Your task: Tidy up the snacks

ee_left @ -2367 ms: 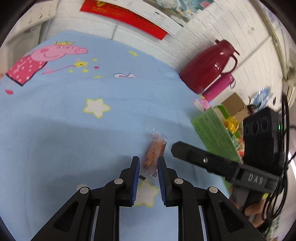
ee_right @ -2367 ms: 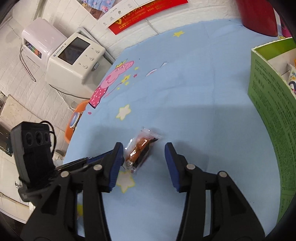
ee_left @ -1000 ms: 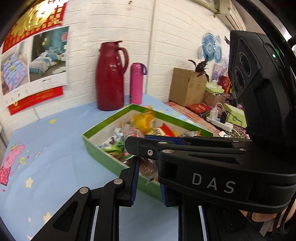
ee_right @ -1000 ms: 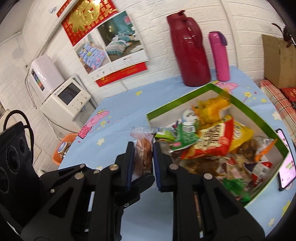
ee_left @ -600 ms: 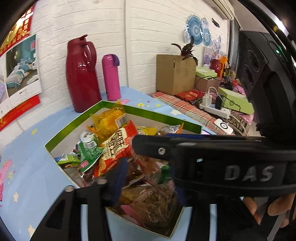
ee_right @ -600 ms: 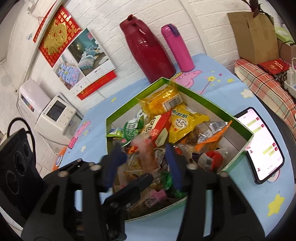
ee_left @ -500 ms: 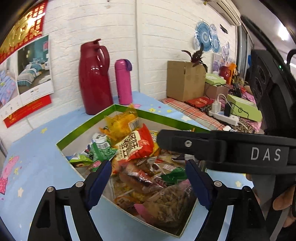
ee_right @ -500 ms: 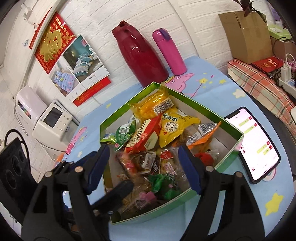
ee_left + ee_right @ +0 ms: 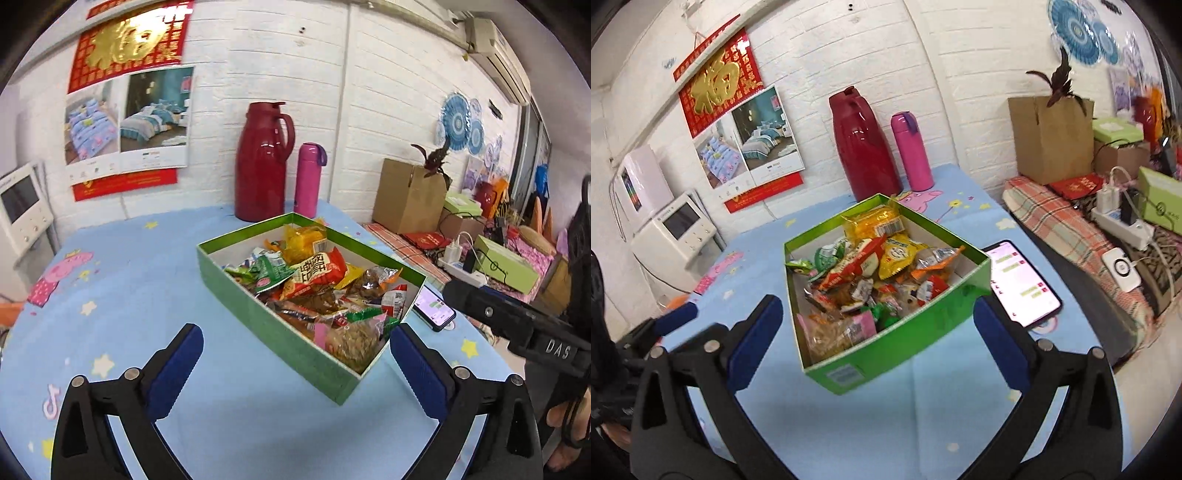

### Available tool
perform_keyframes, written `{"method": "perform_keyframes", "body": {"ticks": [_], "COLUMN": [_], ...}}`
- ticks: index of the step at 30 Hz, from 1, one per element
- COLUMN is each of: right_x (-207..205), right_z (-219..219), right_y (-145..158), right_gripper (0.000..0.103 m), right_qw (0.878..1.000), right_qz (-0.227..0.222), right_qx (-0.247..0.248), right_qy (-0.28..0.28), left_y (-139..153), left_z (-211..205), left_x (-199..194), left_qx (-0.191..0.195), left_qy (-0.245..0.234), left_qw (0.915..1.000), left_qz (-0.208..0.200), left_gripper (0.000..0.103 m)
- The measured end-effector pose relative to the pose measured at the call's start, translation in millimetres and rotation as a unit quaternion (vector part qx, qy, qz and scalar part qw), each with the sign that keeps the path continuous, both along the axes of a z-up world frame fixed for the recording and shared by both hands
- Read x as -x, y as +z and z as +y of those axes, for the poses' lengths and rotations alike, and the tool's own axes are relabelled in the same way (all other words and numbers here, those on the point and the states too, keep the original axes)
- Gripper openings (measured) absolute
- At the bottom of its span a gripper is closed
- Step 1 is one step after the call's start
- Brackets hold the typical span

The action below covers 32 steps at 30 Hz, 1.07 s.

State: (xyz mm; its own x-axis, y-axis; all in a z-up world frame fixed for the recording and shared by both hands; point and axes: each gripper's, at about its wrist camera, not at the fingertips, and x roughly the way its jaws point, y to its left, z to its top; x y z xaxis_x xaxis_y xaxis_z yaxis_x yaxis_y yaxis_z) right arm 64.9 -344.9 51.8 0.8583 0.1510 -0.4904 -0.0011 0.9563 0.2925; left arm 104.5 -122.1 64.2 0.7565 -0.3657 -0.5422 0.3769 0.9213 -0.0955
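— Both claws have let go since a second ago: the clear-wrapped snack they pinched together is gone from between the pads, and both have backed away from the box.

— How do they stand?

— The left claw (image 9: 295, 352) and right claw (image 9: 877, 321) are spread wide, holding nothing, hovering over the blue bench (image 9: 155, 280) short of the green box (image 9: 916, 328).

— And the snacks?

— The snack packets (image 9: 871, 273) lie heaped inside the box, near the bench's right edge. A phone (image 9: 1021, 280) lies just beside the box. Past it, at the far edge, a red thermos (image 9: 862, 147) stands upright beside a pink bottle (image 9: 910, 151).
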Motion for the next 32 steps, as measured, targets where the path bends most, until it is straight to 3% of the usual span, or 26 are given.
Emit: {"method": "perform_keyframes", "body": {"ticks": [5, 14, 32], "right_x": [36, 62, 59], "right_z": [21, 34, 54], "right_y": [-24, -57, -64], "right_gripper": [0.103, 0.103, 0.103], "right_qw": [0.997, 0.991, 0.990], "right_qz": [0.027, 0.059, 0.066], "right_qx": [0.073, 0.112, 0.120], "right_qy": [-0.020, -0.040, -0.043], "left_y": [-20, -55, -61], "left_z": [13, 20, 36], "left_x": [27, 53, 55], "left_qx": [-0.030, -0.045, -0.055], "left_qy": [0.046, 0.061, 0.077], "left_qw": [0.9984, 0.9961, 0.9946], "left_qz": [0.014, 0.046, 0.042], "left_gripper": [0.103, 0.103, 0.103]}}
